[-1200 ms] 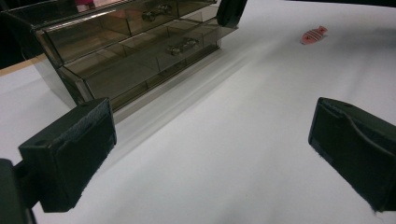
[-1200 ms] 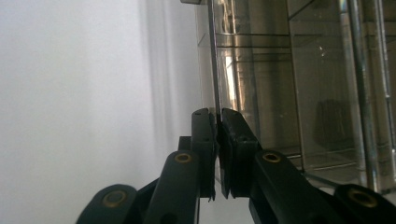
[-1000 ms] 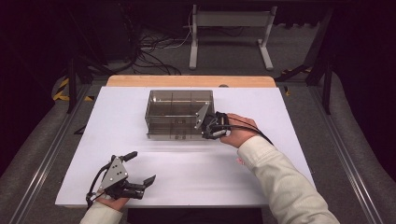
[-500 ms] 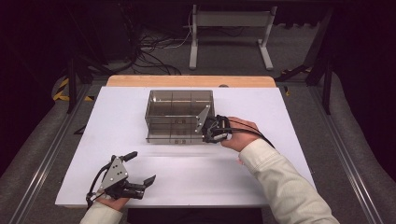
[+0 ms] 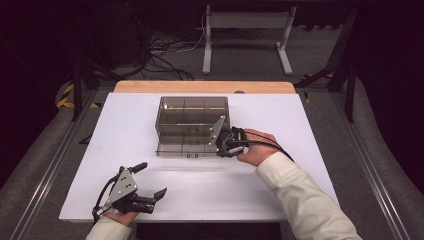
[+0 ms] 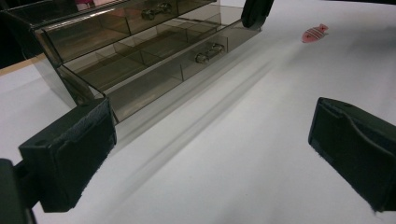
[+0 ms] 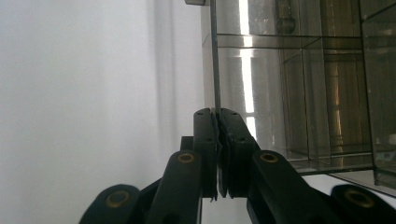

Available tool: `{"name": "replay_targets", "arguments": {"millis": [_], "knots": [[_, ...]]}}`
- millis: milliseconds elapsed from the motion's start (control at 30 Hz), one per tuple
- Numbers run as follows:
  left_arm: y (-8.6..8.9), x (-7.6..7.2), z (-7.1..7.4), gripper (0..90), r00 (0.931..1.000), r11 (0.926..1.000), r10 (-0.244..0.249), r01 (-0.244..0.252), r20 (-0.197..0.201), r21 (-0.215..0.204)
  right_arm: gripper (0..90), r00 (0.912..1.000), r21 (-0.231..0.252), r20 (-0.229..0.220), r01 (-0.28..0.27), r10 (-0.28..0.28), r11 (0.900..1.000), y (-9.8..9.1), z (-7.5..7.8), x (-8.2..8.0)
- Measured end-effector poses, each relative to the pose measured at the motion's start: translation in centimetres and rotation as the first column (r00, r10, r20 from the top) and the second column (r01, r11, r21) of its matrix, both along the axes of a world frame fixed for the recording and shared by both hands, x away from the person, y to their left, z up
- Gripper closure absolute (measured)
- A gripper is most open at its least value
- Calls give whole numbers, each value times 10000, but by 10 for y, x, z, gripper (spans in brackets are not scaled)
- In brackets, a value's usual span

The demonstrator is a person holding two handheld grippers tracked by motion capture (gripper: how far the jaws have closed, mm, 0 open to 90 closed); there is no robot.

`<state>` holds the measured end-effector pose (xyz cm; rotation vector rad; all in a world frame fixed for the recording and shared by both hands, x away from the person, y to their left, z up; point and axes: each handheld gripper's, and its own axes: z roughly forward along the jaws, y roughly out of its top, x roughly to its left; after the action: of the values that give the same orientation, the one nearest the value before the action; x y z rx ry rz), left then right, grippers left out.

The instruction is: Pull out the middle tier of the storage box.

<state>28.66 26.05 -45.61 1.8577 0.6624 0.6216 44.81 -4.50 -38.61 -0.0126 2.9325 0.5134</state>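
Note:
A smoky clear drawer box (image 5: 192,117) stands on the white table (image 5: 310,130), its lower drawer (image 5: 186,148) drawn out toward me. My right gripper (image 5: 222,146) is at the drawer's front right corner. In the right gripper view the right gripper (image 7: 218,114) is shut on the thin edge of the drawer's wall (image 7: 215,65). My left gripper (image 5: 151,179) rests open near the table's front left, well away from the box. Between the wide-apart jaws of the left gripper (image 6: 210,154) lies bare table, with the box (image 6: 140,46) and its metal knobs beyond.
A small pink fish-shaped piece (image 6: 315,32) lies on the table right of the box in the left gripper view. A wooden strip (image 5: 200,86) borders the table's far edge. Cables (image 5: 165,60) and a metal stand (image 5: 245,35) sit on the floor behind.
My right gripper has moved slightly toward me, and the drawer's front edge has come out a little with it. The left gripper has stayed where it was.

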Motion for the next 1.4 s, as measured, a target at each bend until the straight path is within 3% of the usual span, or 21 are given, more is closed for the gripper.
{"name": "replay_targets", "arguments": {"millis": [1000,1400], "knots": [[0,0,0,19,10000,10000,-7,7,2,6,862,10000,-21,19,40,-40,10000,1,-7,-2],[0,0,0,19,10000,10000,-11,11,-14,-16,792,10000,98,71,-4,3,10000,1,-5,-3]]}}
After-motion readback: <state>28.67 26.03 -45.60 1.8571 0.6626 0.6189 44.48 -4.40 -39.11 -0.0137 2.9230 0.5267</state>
